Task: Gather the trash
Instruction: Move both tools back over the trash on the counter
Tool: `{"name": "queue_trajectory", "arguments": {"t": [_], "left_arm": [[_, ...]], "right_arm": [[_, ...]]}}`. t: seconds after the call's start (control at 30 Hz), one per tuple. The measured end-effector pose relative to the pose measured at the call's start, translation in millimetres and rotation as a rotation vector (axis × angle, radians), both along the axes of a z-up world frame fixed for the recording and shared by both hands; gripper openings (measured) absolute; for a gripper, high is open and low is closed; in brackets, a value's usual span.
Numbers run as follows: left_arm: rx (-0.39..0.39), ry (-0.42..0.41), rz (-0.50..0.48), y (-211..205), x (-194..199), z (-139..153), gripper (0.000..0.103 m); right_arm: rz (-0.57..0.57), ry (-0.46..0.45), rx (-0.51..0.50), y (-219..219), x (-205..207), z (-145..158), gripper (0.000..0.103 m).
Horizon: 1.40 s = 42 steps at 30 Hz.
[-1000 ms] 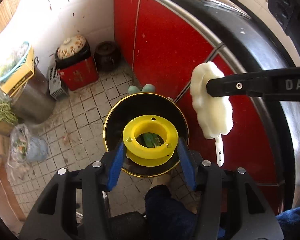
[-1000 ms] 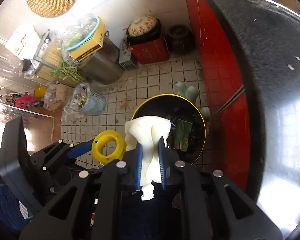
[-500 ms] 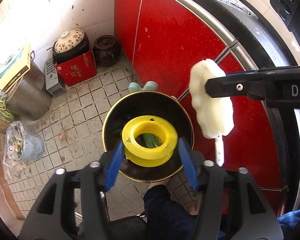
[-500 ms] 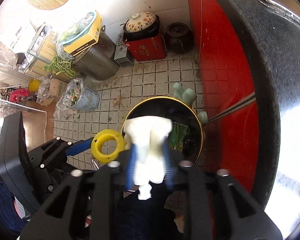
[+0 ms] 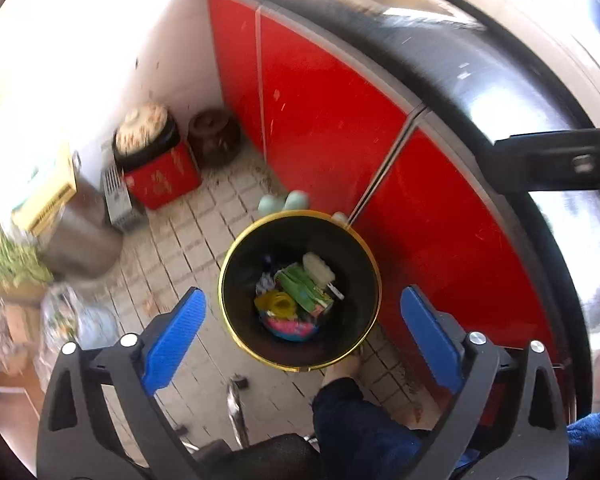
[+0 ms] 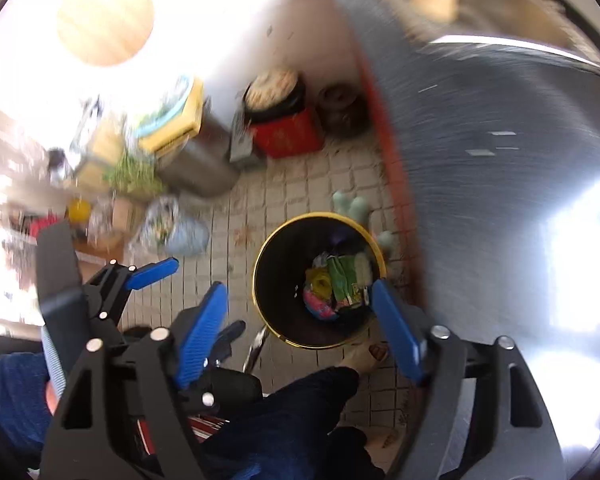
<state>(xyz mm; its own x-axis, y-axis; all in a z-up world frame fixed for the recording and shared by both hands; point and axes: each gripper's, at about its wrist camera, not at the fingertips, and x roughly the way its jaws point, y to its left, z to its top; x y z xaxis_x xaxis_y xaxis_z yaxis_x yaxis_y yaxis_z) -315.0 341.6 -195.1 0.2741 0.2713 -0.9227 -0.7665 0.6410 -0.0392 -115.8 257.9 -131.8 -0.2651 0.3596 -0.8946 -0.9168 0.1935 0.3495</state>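
A black trash bin with a gold rim [image 5: 300,216] stands on the tiled floor by the red cabinet; it also shows in the right wrist view [image 6: 260,256]. Inside it lie a yellow ring spool [image 5: 278,303], a white sponge piece [image 5: 318,267], green wrappers [image 5: 300,286] and pink trash [image 5: 292,326]. My left gripper [image 5: 302,328] is open and empty above the bin. My right gripper [image 6: 300,320] is open and empty above the bin; one of its fingers [image 5: 556,164] crosses the left wrist view at the right.
Red cabinet doors [image 5: 332,112] under a dark counter edge [image 5: 440,64] run along the right. A red box with a pot [image 5: 156,168], a brown jar [image 5: 214,136], a metal bucket [image 5: 76,236] and bags stand at the far wall. The person's leg [image 5: 348,412] is below.
Both grippers opened. The yellow spool and the white sponge piece dropped into the bin. Both grippers rose and the views are motion-blurred.
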Motion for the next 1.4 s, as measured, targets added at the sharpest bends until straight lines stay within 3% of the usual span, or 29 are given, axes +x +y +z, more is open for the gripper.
{"name": "queue_trajectory", "arguments": {"t": [0.17,0.27,0.37,0.5,0.6,0.73,0.87,1.17,1.4], "left_arm": [[0.055,-0.062,-0.160,-28,62,51,0.097],[0.073,-0.111,-0.345,-64,123,75,0.097],[0.064,-0.151,-0.539,-113,180,91,0.097],[0.037,-0.188,-0.816,-194,249,113,0.097],[0.022,-0.211,-0.972,-254,280,124,0.097],[0.004,-0.193,-1.104,-317,299,127,0.097],[-0.019,-0.178,-1.173,-348,306,123,0.097],[0.002,-0.110,-1.230,-371,316,107,0.097],[-0.005,-0.114,-1.257,-382,341,65,0.097]], "right_arm": [[-0.244,-0.107,0.070,-92,70,61,0.079],[-0.430,-0.167,0.080,-160,109,83,0.079],[-0.686,-0.227,0.061,-254,145,100,0.079],[-0.951,-0.271,0.039,-362,156,110,0.079],[-1.118,-0.281,0.011,-434,154,111,0.079],[-1.288,-0.267,-0.019,-505,142,112,0.079],[-1.362,-0.242,-0.034,-540,127,105,0.079],[-1.364,-0.196,-0.047,-549,139,78,0.079],[-1.357,-0.139,-0.127,-545,175,20,0.079]]}}
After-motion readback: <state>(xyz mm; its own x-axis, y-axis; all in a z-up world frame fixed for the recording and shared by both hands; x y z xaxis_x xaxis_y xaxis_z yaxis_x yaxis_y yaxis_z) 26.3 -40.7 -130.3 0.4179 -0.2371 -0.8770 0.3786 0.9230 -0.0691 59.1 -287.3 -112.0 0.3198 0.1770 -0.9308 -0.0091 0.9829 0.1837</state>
